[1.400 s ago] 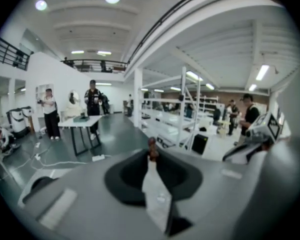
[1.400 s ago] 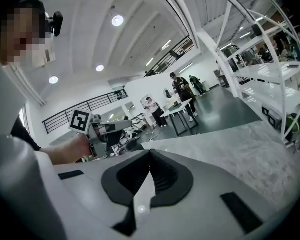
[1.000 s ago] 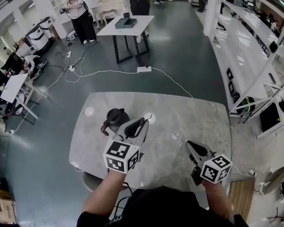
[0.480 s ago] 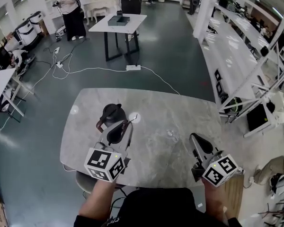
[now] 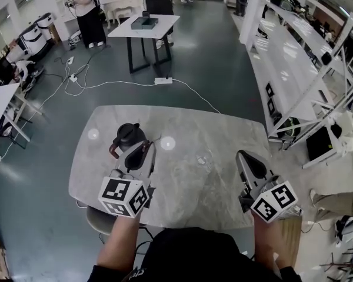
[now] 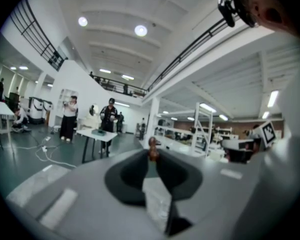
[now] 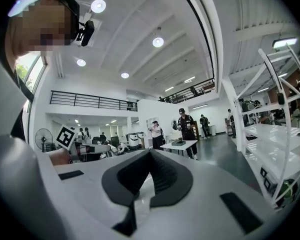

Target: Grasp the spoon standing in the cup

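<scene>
Hall with a glossy dark green floor (image 5: 217, 63); white metal shelving (image 5: 294, 57) runs along the right side. Work surface: grey marble-patterned table with rounded corners (image 5: 191, 187), polished enough to throw glare.

Black rounded kettle with a domed lid and a red-brown curved handle (image 5: 128, 136) stands on the table's left half, just beside the grey moulded left gripper (image 5: 147, 148).

Left gripper: smooth grey shell, black pads. The left gripper view shows its jaws clamped on the brown-ended spoon (image 6: 153, 151). Only a small glossy, knob-like brown end shows, pinched right at the tips. The gripper's tip lies just right of the kettle. In the head view the spoon is at most a thin dark line past the tip; bowl and shaft cannot be made out.

Right gripper (image 5: 242, 155): same build, ribbed black pads, held over the table's right part, well apart from kettle and spoon. Jaws together, nothing between the pads.

Uncertain:
- Pale round patch (image 5: 167, 143) on the tabletop, just right of the left gripper's tip: a white cup seen from above or lamp glare, cannot tell.
- Small clear object (image 5: 203, 157) nearer the middle, too small to identify.
- The table's near edge is cut off by the person's dark shirt (image 5: 188, 257).
</scene>
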A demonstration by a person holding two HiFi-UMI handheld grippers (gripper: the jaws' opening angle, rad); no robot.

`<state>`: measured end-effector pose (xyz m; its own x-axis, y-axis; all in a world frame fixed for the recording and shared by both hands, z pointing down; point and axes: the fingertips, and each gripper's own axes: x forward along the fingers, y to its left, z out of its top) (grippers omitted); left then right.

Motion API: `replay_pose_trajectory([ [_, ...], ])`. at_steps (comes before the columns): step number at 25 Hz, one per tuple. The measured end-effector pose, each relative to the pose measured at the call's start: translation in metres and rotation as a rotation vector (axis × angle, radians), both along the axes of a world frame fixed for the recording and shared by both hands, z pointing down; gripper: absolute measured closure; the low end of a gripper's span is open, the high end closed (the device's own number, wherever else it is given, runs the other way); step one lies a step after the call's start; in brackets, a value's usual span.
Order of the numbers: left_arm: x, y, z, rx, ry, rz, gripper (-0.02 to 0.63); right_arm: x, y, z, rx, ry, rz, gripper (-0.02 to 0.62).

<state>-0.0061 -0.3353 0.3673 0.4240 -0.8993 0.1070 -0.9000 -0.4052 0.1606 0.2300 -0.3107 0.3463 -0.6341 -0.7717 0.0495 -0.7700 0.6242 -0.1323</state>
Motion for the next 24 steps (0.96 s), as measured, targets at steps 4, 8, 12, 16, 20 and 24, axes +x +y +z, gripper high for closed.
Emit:
replay_pose_trajectory([
  [4, 0.019, -0.015, -0.001, 0.007, -0.026, -0.012, 0.551, 0.011, -0.012, 0.001, 0.013, 0.006, -0.007, 0.604],
  [8, 0.028, -0.024, 0.006, -0.01, -0.033, -0.032, 0.551, 0.012, -0.018, 0.006, 0.02, 0.018, -0.023, 0.604],
  [12, 0.035, -0.028, 0.014, -0.03, -0.043, -0.042, 0.551, 0.013, -0.019, 0.007, 0.026, 0.02, -0.034, 0.604],
  [16, 0.039, -0.026, 0.021, -0.04, -0.043, -0.04, 0.551, 0.013, -0.018, 0.006, 0.031, 0.015, -0.041, 0.604],
  [20, 0.045, -0.023, 0.019, -0.035, -0.043, -0.036, 0.551, 0.012, -0.013, 0.002, 0.039, 0.013, -0.054, 0.604],
  [24, 0.048, -0.021, 0.016, -0.032, -0.038, -0.035, 0.551, 0.014, -0.011, -0.001, 0.04, 0.014, -0.059, 0.604],
])
